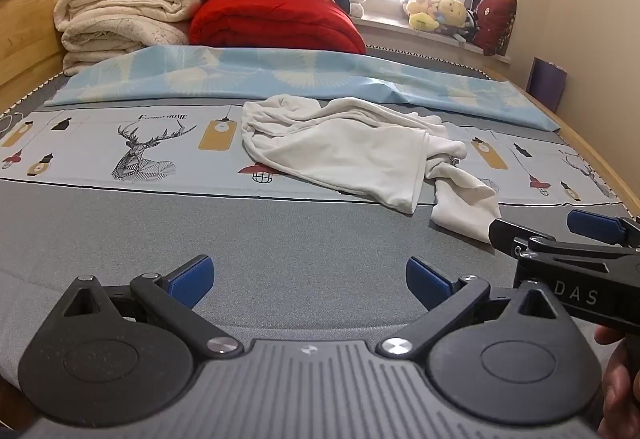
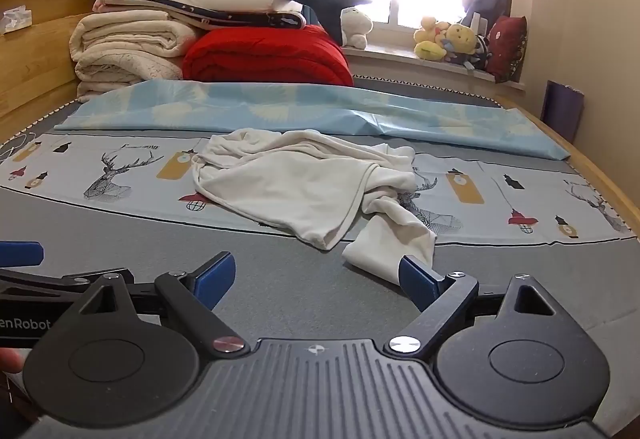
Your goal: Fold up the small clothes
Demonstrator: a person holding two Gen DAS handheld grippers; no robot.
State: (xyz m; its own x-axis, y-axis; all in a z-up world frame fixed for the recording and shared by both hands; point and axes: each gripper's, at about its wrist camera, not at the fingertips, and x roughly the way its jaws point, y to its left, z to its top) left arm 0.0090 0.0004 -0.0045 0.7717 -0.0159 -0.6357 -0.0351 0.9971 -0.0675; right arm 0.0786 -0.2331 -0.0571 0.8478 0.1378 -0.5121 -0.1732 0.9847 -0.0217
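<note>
A crumpled white garment point(image 1: 352, 147) point(image 2: 304, 183) lies on the bed, across the printed light-blue sheet and onto the grey mattress cover. One loose end reaches toward me at the lower right of the heap. My left gripper point(image 1: 308, 281) hovers over the grey cover, short of the garment, jaws wide open and empty. My right gripper point(image 2: 316, 279) is also open and empty; its right blue pad point(image 2: 416, 279) sits just in front of the garment's near end, touching or not I cannot tell. The right gripper point(image 1: 560, 235) shows at the right edge of the left wrist view.
Folded cream quilts point(image 1: 116, 15), a red quilt point(image 1: 276, 23) and stacked bedding sit at the bed's far end. A light-blue patterned cloth point(image 1: 280, 75) lies behind the garment. Plush toys point(image 1: 436, 13) line the windowsill. Wooden bed frame point(image 2: 600, 179) borders the right.
</note>
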